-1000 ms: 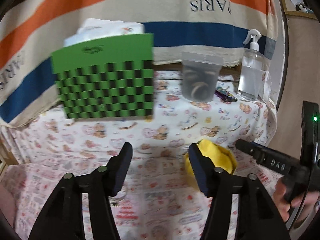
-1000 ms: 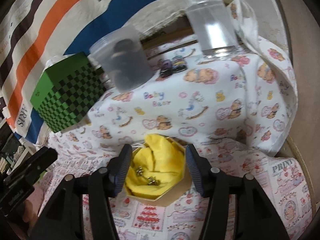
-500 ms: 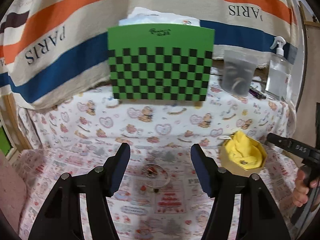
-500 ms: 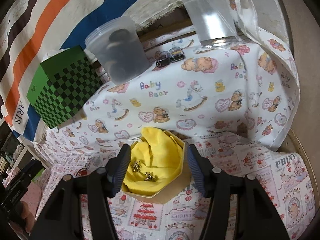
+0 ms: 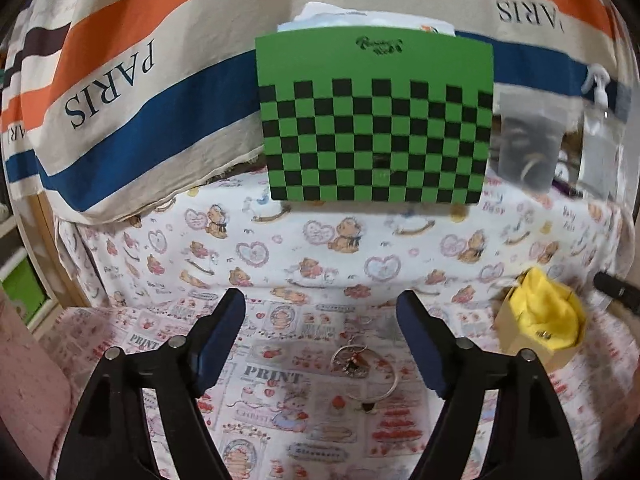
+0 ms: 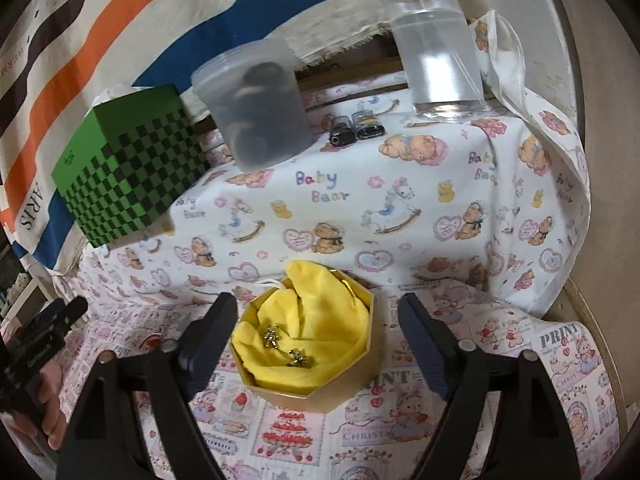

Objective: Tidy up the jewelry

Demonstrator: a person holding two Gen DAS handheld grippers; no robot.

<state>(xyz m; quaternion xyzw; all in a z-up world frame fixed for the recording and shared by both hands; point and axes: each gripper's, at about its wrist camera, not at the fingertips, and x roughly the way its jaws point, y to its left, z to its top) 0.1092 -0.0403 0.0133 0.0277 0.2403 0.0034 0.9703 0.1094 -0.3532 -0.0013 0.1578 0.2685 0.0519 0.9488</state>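
A thin silver bracelet with small charms point(image 5: 362, 364) lies on the printed cloth, right between and just ahead of my open, empty left gripper point(image 5: 320, 336). An octagonal gold box point(image 6: 316, 384) lined with yellow cloth point(image 6: 320, 320) holds two small gold pieces point(image 6: 286, 346). My right gripper point(image 6: 316, 344) is open and empty, its fingers on either side of the box. The box also shows at the right of the left wrist view point(image 5: 536, 328).
A green and black checkered box point(image 5: 374, 132) stands at the back. A clear tub point(image 6: 256, 108) with dark items, a spray bottle point(image 6: 436, 44) and two small dark objects point(image 6: 356, 128) stand on the raised ledge. A striped cloth hangs behind.
My left gripper has swung left and pulled back, bringing the bracelet between its fingers and the box to the right edge. My right gripper has drawn a little closer to the box.
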